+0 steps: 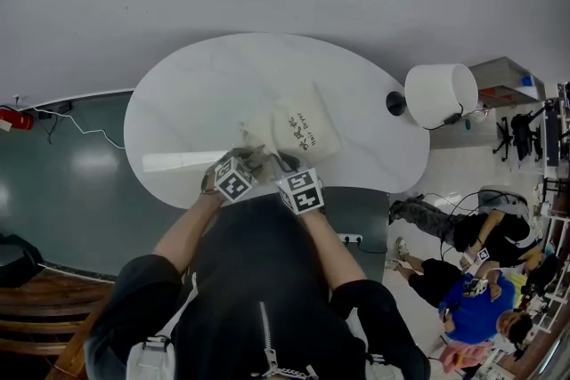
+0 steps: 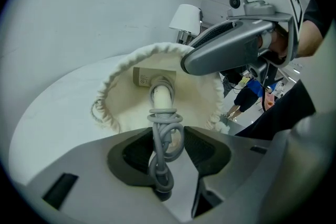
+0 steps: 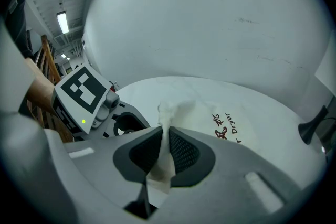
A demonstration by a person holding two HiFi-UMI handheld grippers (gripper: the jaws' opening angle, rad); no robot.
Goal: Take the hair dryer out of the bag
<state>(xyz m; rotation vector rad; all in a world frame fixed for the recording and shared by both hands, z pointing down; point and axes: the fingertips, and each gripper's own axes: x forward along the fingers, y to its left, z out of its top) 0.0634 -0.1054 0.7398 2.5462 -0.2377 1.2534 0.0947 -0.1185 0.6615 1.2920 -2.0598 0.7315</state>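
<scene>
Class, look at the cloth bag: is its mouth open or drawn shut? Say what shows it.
Open: the bag has its ruffled mouth gaping around the hair dryer and its coiled cord; the right gripper pinches its rim.

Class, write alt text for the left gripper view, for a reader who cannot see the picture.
The left gripper grips a coiled grey cord leading to a white hair dryer that pokes out of an open cream bag on a white table. The right gripper reaches in from the upper right at the bag's rim.
</scene>
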